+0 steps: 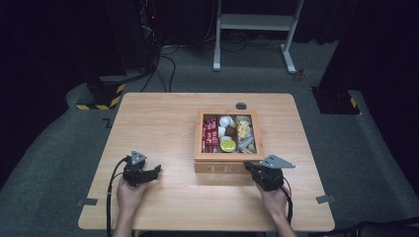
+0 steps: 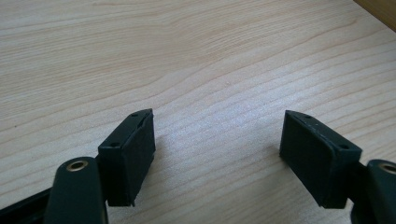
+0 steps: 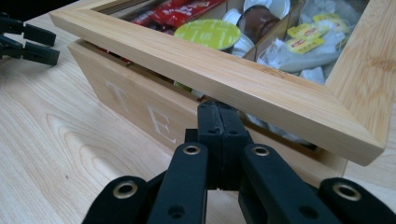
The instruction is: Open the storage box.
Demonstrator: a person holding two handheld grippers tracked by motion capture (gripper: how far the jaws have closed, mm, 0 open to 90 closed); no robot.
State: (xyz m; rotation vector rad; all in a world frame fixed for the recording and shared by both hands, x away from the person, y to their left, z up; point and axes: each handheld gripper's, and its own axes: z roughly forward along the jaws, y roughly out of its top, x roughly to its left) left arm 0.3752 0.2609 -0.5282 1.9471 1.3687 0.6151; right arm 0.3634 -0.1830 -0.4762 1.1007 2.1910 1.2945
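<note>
I wedge my right gripper (image 3: 219, 135), jaws pressed together, under the tea box's lid (image 3: 224, 70) near the desk's front edge, lifting next, while my left gripper (image 2: 217, 154) rests jaws apart.

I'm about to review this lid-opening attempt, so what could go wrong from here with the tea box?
1. The shut right gripper has its tips wedged under the raised lid without clamping it; the lid could slip off and drop shut.
2. The open left gripper rests on the table, apart from the tea box, so prying may slide or tip the box and jostle the packets.
</note>
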